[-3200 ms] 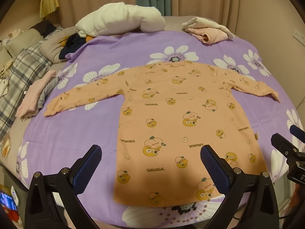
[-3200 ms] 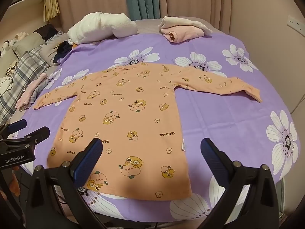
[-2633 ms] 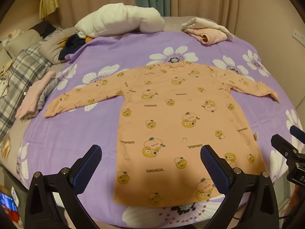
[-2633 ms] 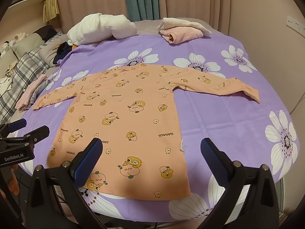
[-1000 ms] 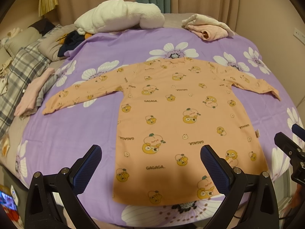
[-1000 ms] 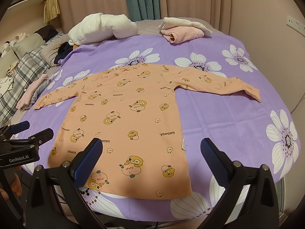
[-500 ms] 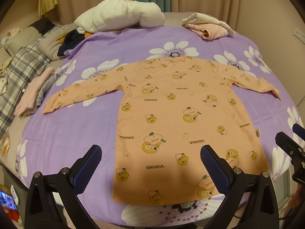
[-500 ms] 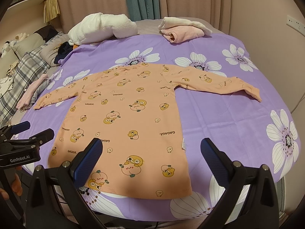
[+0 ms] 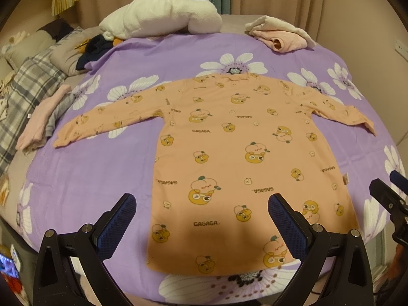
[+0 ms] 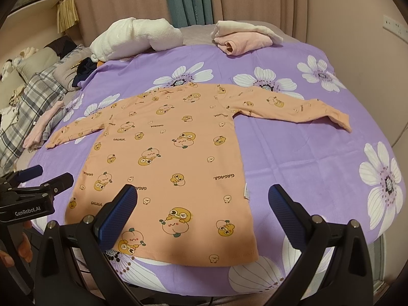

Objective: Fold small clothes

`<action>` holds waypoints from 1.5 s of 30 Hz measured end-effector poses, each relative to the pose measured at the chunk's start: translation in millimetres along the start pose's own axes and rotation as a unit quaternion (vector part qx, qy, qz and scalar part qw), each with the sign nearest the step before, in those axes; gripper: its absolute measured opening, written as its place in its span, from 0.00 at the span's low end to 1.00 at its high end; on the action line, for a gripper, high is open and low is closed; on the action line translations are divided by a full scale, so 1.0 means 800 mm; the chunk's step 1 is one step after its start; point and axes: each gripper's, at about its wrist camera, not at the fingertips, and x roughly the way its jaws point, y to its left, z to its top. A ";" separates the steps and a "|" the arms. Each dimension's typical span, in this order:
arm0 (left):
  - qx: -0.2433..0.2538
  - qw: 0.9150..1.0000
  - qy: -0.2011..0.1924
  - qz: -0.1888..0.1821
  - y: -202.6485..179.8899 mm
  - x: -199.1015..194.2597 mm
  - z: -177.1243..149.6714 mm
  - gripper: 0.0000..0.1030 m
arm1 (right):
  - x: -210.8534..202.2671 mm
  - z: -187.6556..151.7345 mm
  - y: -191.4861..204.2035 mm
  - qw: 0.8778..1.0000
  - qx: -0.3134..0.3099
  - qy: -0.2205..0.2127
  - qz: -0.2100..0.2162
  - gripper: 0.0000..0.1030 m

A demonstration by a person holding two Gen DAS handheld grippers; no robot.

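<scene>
Both jaws apart, I lower left gripper (image 9: 201,219) and right gripper (image 10: 202,205) onto the peach cartoon-print long-sleeved top (image 9: 237,158), pinching each hem corner.

Black claw (image 9: 201,221), blue ribbed pads (image 9: 116,225), silver screws

Shirt (image 9: 229,153): peach-orange, printed with yellow cartoon figures and "GAGAGA" lettering. Bedsheet (image 9: 89,173): purple with large white flowers. Blanket (image 9: 28,89): grey-and-white plaid. Towel (image 9: 163,17): white. Gripper pads (image 10: 114,216): blue.
</scene>
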 end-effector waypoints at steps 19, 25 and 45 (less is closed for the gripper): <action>-0.171 0.947 0.093 -0.255 0.018 0.107 0.019 0.99 | 0.077 -0.001 -0.187 0.934 0.293 -0.067 0.192 1.00; -0.184 0.932 0.133 -0.282 0.010 0.139 0.036 0.99 | 0.117 0.005 -0.280 0.903 0.395 -0.087 0.145 0.96; -0.159 0.953 0.100 -0.238 -0.008 0.195 0.092 0.99 | 0.228 0.065 -0.447 0.811 0.563 -0.125 0.100 0.18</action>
